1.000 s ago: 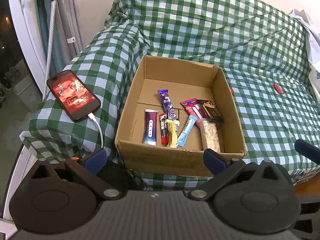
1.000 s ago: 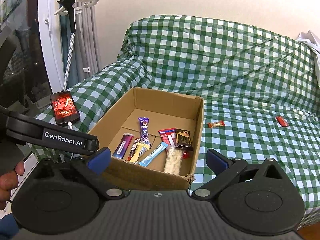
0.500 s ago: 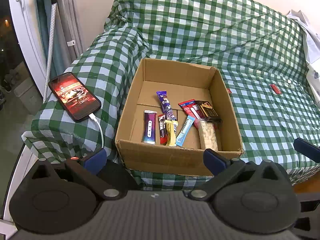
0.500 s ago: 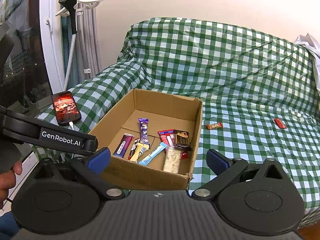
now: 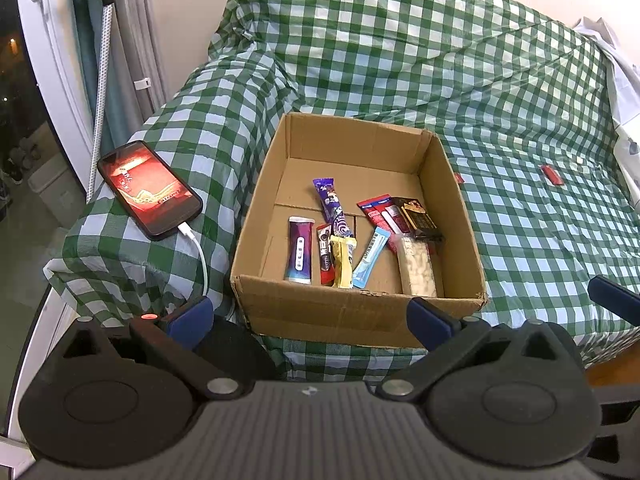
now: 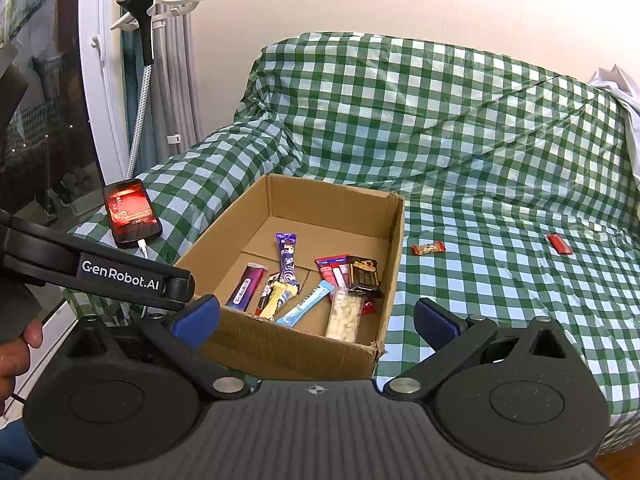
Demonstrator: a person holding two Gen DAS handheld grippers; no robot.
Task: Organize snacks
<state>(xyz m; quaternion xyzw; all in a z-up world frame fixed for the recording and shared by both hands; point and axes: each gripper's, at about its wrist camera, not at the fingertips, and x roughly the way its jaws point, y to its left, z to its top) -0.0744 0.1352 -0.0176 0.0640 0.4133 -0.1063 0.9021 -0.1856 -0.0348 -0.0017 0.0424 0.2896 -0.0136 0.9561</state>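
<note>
An open cardboard box (image 5: 304,312) (image 6: 288,348) stands on the green checked sofa cover, holding several snack bars, among them a purple bar (image 5: 299,249) (image 6: 245,286) and a pale nougat bar (image 5: 417,266) (image 6: 344,314). Two small red snacks lie loose on the cover right of the box: one near it (image 6: 428,248), one farther right (image 5: 551,174) (image 6: 559,244). My left gripper (image 5: 310,314) hangs open in front of the box's near wall, empty. My right gripper (image 6: 316,318) is open and empty too, level with the box's near right corner.
A lit phone (image 5: 149,189) (image 6: 131,213) on a white cable lies on the sofa arm left of the box. Curtains and a glass door stand at the far left. White cloth (image 6: 616,84) lies at the sofa's right end. A hand (image 6: 16,348) holds the left gripper.
Both grippers have drawn back and up a little, so the box looks slightly smaller and farther. Nothing was grasped or released.
</note>
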